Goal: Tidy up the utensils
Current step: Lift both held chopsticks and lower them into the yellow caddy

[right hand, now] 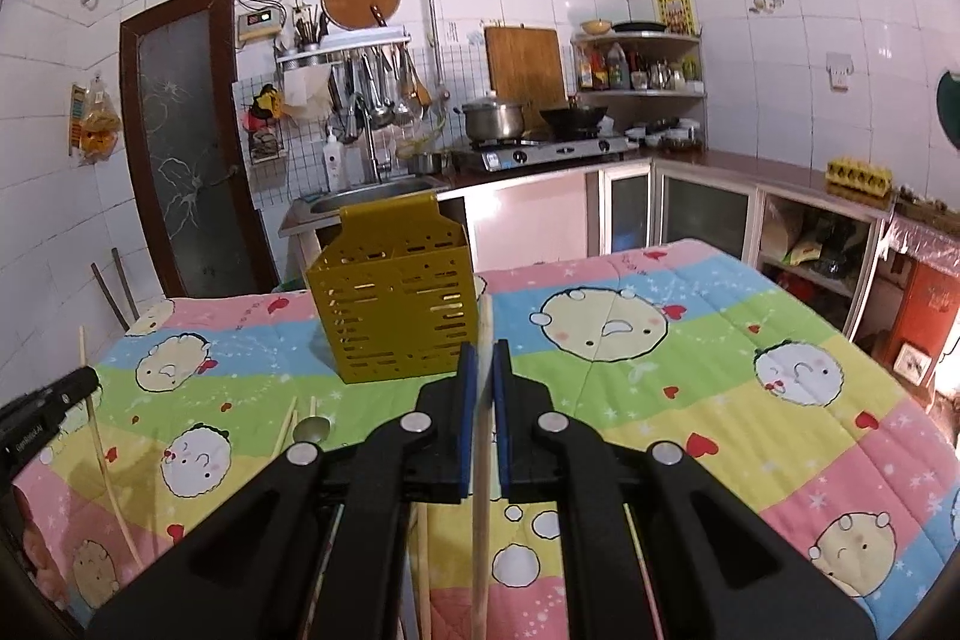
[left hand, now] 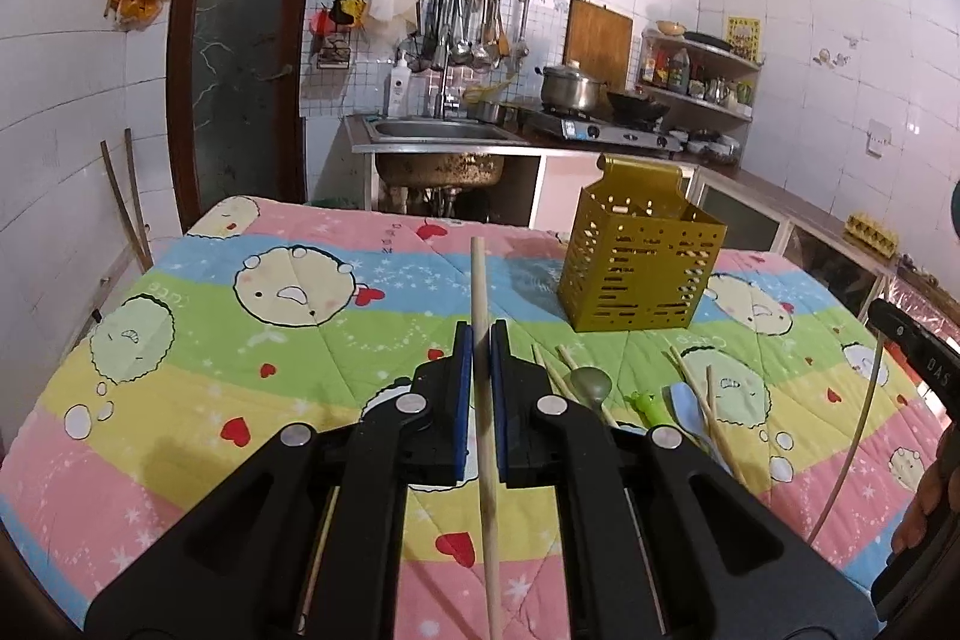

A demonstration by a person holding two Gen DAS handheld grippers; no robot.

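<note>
A yellow perforated utensil caddy point(left hand: 641, 262) stands upright on the colourful quilt point(left hand: 210, 328); it also shows in the right wrist view point(right hand: 393, 316). My left gripper point(left hand: 481, 340) is shut on a wooden chopstick point(left hand: 480, 280) held above the quilt, left of the caddy. My right gripper point(right hand: 485, 358) is shut on another pale wooden chopstick point(right hand: 485, 328), just right of the caddy. Loose chopsticks point(left hand: 711, 412), a green spoon point(left hand: 591, 383), a blue spoon point(left hand: 687, 403) and a metal spoon point(right hand: 312, 429) lie on the quilt in front of the caddy.
The quilt-covered table point(right hand: 750, 352) has an edge at the far side. Behind it stand a sink point(left hand: 441, 133), a stove with a pot point(left hand: 570, 91), and a counter point(right hand: 780, 172). The other gripper shows at the right edge point(left hand: 918, 352) and left edge point(right hand: 48, 403).
</note>
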